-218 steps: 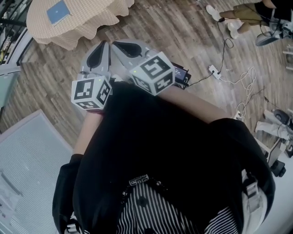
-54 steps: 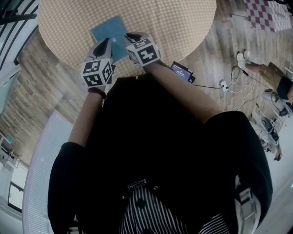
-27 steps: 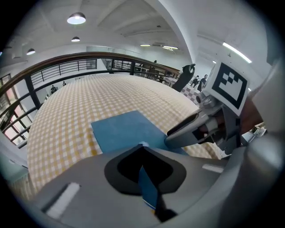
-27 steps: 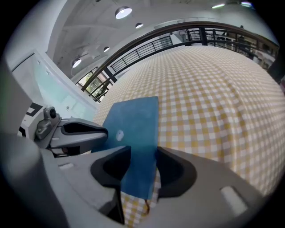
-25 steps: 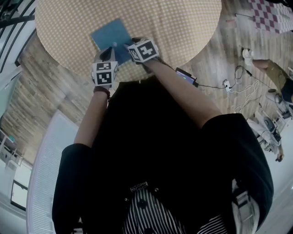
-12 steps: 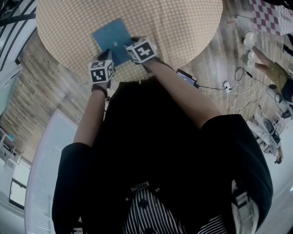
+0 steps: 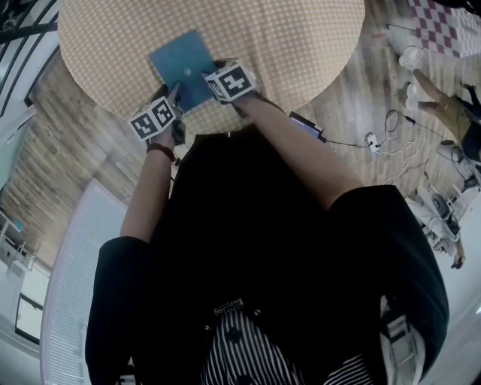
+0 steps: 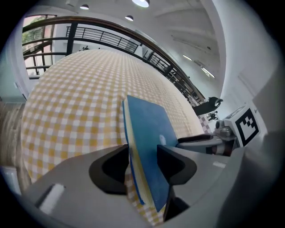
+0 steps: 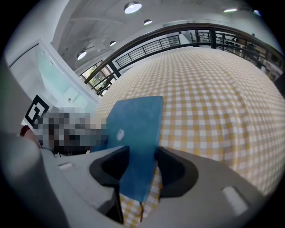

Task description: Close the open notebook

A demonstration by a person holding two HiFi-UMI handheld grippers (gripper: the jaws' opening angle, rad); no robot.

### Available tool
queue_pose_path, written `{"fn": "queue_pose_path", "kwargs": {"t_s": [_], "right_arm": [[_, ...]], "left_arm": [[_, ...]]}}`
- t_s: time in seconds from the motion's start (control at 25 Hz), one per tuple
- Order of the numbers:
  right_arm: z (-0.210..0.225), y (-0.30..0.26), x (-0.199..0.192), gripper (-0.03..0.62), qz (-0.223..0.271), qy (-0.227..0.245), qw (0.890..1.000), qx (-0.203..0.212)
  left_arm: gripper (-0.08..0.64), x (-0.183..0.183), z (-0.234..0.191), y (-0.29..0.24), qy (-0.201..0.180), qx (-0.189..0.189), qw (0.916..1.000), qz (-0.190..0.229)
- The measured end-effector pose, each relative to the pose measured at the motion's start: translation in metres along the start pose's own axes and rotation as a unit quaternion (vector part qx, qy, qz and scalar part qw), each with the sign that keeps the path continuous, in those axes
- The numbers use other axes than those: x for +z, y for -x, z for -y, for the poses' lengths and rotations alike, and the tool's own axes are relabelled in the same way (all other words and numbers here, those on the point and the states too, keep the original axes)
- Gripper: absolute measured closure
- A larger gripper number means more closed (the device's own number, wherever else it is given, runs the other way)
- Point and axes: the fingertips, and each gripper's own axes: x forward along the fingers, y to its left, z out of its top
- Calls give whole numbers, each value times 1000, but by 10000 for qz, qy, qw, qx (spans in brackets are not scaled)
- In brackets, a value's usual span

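Left claw (image 8: pixel 142 167) stands with its jaws wide apart, having just been opening. The near corner of the blue notebook (image 8: pixel 149 147) lies in the gap with neither pad pressing on it. I read this as a let-go, since nothing needs holding once the cover is down. Right claw (image 9: pixel 142 171) is likewise spread, its jaws also having just been opening, and it straddles the book's near edge further along without gripping it. Both point steeply down at the book from the person's side, which fits two tools working one cover from the nearest edge. The notebook lies flat on the round tabletop (image 7: pixel 301 45), toward its near-left part. Its blue cover is uppermost, with a pale yellow band of page edges beneath it and a small white mark (image 8: pixel 162 140) on top. From that it looks shut, so the task seems done or all but done. A yellow-and-white checked cloth (image 9: pixel 213 89) covers the tabletop and gives the book a level bed. Farther off a dark railing (image 8: pixel 111 35) curves past, with ceiling lights (image 9: pixel 132 7) above.
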Motion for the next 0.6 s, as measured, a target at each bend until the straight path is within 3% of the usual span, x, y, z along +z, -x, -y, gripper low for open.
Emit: {"fn": "queue_pose_path", "kwargs": {"t_s": [0.36,0.6], "right_arm": [[-1,1,0,402,26,23,10000,58],[-1,3,-2,402,58,-10,9999,140]], "left_arm": [[411,2,5,6,-47,-57,10000,36],[453,11,15,17,227,-411,9985,269]]}}
